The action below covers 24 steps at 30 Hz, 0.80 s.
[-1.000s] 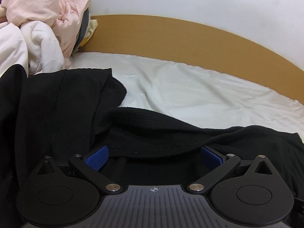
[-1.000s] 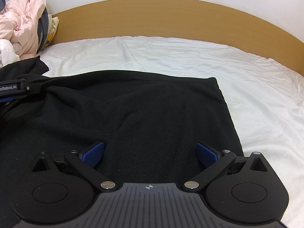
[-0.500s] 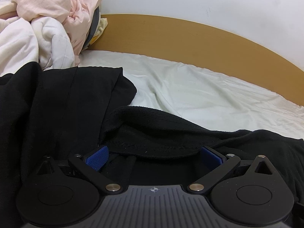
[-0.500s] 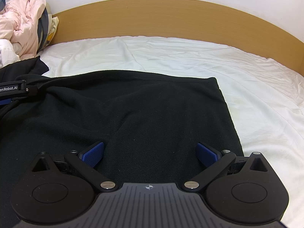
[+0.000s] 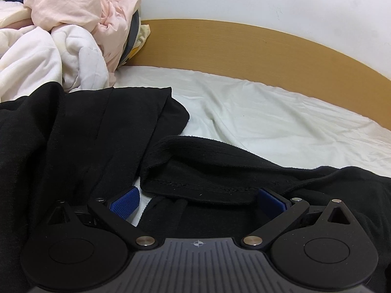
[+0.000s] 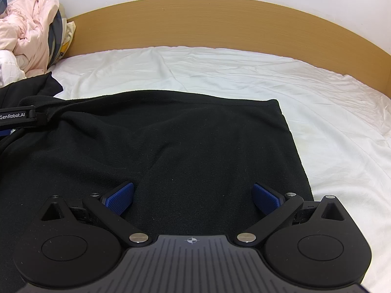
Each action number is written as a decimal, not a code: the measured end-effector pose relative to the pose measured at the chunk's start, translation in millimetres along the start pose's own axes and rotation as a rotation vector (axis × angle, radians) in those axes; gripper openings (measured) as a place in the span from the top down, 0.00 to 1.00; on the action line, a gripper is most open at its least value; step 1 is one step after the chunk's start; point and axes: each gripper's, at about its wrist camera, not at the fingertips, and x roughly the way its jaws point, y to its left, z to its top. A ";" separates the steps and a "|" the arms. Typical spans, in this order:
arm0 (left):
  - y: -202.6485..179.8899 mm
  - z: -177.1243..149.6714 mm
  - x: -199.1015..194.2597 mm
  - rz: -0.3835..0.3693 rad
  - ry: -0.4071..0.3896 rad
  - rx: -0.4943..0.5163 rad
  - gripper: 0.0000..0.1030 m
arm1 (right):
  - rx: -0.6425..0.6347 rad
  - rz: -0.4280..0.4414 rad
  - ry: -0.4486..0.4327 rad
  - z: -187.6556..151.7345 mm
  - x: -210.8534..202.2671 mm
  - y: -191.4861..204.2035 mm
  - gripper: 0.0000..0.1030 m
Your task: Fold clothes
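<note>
On white sheet (image 6: 244, 73): black garment (image 6: 171, 146) flat, lengthwise leftward.

Bare sheet (image 6: 244, 73) lies open beyond; bedding heap (image 5: 61, 36) blocks left.

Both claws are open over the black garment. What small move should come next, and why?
Probably close the left claw on the hemmed edge of the black garment. That stitched edge lies bunched between its spread blue pads, ungripped. The right claw is open too, over flat cloth, so it has nothing raised to grip.

low wrist views, facing headboard (image 6: 220, 22)
</note>
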 end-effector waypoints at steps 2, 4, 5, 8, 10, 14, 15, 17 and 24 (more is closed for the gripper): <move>0.9 0.0 0.7 -0.003 0.005 -0.005 0.01 | 0.000 0.000 0.000 0.0 0.1 0.1 0.00; 2.3 0.3 1.1 -0.011 0.007 -0.011 0.01 | 0.000 0.000 0.000 0.1 0.3 0.2 0.00; 3.1 0.3 1.2 -0.015 0.007 -0.015 0.01 | 0.000 0.000 0.000 -0.4 -0.2 -0.9 0.00; 5.7 0.2 1.0 -0.027 0.007 -0.033 0.01 | 0.000 0.001 -0.001 -0.5 -0.1 -0.8 0.00; 6.7 0.5 1.8 -0.028 0.011 -0.041 0.01 | 0.000 0.001 -0.001 -0.5 -0.1 -1.2 0.00; 7.3 0.7 1.5 -0.031 0.008 -0.046 0.01 | 0.000 0.001 -0.001 -0.8 -0.2 -1.4 0.00; 7.7 0.8 1.9 -0.032 0.010 -0.047 0.01 | 0.000 0.001 -0.001 -0.8 -0.2 -1.4 0.00; 8.5 1.0 2.6 -0.034 0.013 -0.051 0.01 | -0.001 0.002 -0.001 -1.2 -0.6 -2.1 0.00; 10.3 0.9 4.8 -0.041 0.024 -0.061 0.01 | 0.000 0.000 -0.002 -0.5 0.2 -0.3 0.00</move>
